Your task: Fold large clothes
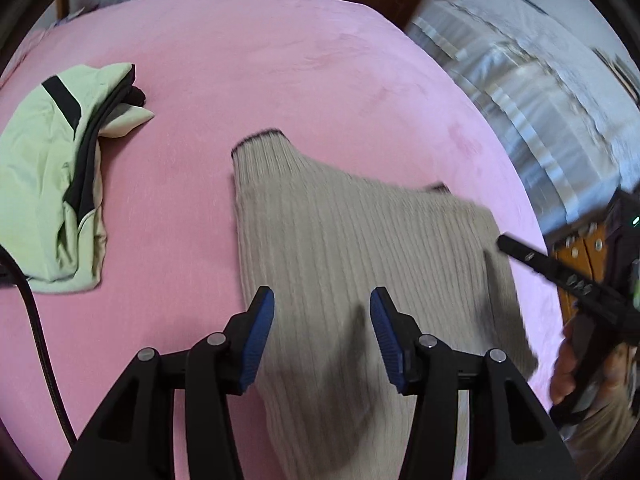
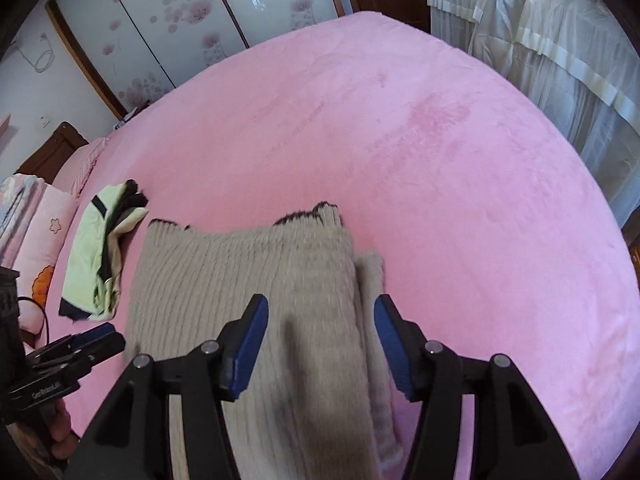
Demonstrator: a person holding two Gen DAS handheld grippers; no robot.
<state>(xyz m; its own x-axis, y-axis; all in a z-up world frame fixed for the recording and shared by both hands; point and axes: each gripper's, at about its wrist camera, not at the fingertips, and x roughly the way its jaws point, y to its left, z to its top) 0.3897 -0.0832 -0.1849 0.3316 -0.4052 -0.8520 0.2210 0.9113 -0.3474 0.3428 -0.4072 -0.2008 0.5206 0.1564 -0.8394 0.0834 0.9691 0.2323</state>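
Note:
A beige ribbed knit sweater point(image 1: 332, 232) with dark trim at its far edges lies folded on the pink bed cover point(image 1: 240, 60). My left gripper point(image 1: 322, 300) hovers over its near part, blue pads apart, with only the fabric below them. My right gripper point(image 2: 321, 304) is open over the sweater point(image 2: 240, 272) near its right folded edge, where a narrower layer sticks out. Neither gripper's pads pinch the cloth. The right gripper point(image 1: 560, 276) also shows at the right of the left wrist view, held by a hand, and the left gripper point(image 2: 80, 344) appears at the lower left of the right wrist view.
A folded light-green and black garment point(image 1: 52, 184) lies left of the sweater. Pillows point(image 2: 36, 240) sit at the bed's left end. White draped cloth point(image 2: 560, 60) hangs beyond the bed's right edge, sliding flowered doors point(image 2: 160, 20) stand behind. A black cable point(image 1: 44, 344) trails at left.

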